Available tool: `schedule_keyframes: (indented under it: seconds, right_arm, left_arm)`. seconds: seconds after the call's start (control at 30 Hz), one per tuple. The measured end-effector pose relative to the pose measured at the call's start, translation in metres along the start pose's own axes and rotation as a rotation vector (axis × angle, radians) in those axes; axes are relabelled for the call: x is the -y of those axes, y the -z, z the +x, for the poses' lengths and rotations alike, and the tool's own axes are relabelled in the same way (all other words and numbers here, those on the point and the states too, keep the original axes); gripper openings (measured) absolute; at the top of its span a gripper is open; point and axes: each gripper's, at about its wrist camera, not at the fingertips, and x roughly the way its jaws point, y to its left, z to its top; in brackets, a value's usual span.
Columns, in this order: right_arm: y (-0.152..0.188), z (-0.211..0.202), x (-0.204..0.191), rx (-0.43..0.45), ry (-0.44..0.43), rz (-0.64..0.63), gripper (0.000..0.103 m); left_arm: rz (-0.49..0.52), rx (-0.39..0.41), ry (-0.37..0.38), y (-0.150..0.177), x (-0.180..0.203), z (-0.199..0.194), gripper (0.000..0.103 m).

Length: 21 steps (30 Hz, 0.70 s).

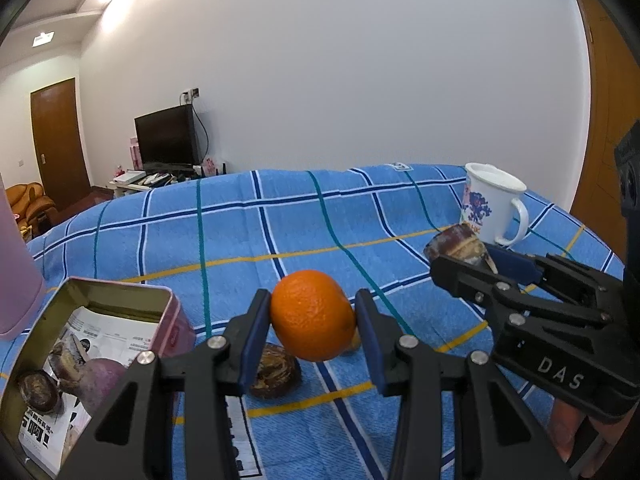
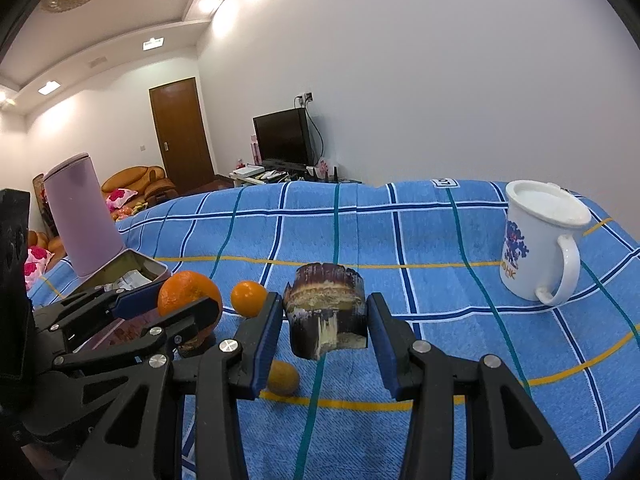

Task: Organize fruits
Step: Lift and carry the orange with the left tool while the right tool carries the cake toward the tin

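Note:
My left gripper (image 1: 314, 316) is shut on a large orange (image 1: 312, 314) and holds it above the blue checked cloth (image 1: 320, 220); the orange also shows in the right wrist view (image 2: 188, 294). My right gripper (image 2: 324, 320) is shut on a dark purple-brown fruit chunk (image 2: 328, 312) with a pale cut face, lifted off the cloth; it shows in the left wrist view (image 1: 460, 246). A pink tin box (image 1: 92, 344) at lower left holds several dark fruit pieces. A smaller orange (image 2: 248, 298) and a small yellow-orange fruit (image 2: 282, 378) lie on the cloth.
A white mug (image 2: 540, 244) stands at the far right. A tall pink cylinder container (image 2: 82, 216) stands behind the tin. A dark brown fruit piece (image 1: 276, 372) lies on the cloth under the left gripper. A printed paper (image 1: 240, 440) lies beside the tin.

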Motion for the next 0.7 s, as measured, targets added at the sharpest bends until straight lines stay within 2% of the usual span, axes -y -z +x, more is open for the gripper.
schedule_keyframes:
  seconds: [0.7]
  right_arm:
    - [0.004,-0.018,-0.005,0.061,0.014,-0.036,0.045]
  left_arm:
    - [-0.005,0.072,-0.010,0.002,-0.003,-0.014,0.044]
